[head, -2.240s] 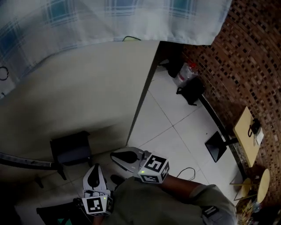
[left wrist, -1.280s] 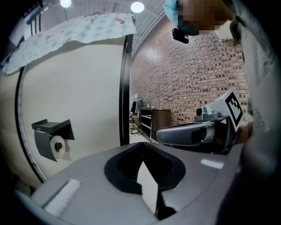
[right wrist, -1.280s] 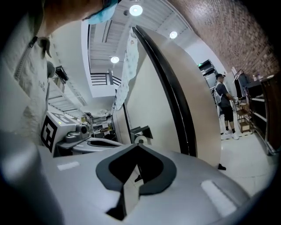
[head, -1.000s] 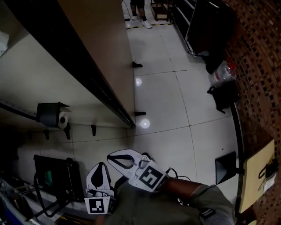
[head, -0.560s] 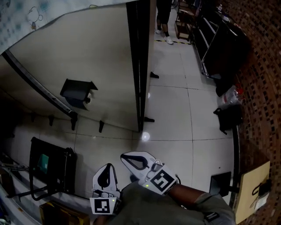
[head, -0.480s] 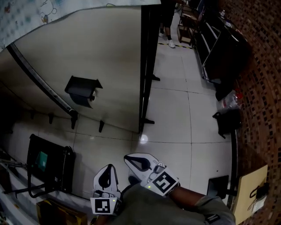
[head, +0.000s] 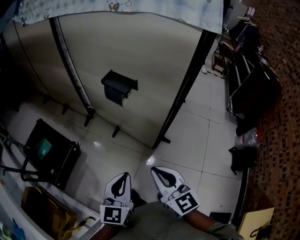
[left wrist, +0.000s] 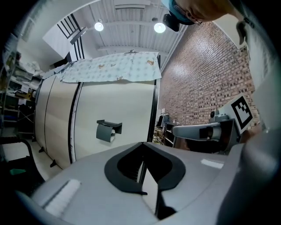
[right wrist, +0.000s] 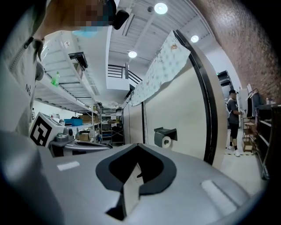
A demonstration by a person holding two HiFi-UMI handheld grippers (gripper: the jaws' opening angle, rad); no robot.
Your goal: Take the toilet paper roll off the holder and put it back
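Note:
A dark toilet paper holder hangs on the beige partition wall, well ahead of both grippers. Its white roll shows under the cover in the right gripper view; the holder and roll are small and distant in the left gripper view. My left gripper and right gripper sit side by side at the bottom of the head view, close to the person's body. Both are shut with nothing between their jaws.
A patterned cloth drapes over the partition's top. A black post ends the partition at the right. A black wheeled crate stands at lower left, a dark bag by the brick wall. A person stands far off.
The head view has swung, so the holder now sits near the middle instead of the left. Both grippers stay shut and low, now closer side by side.

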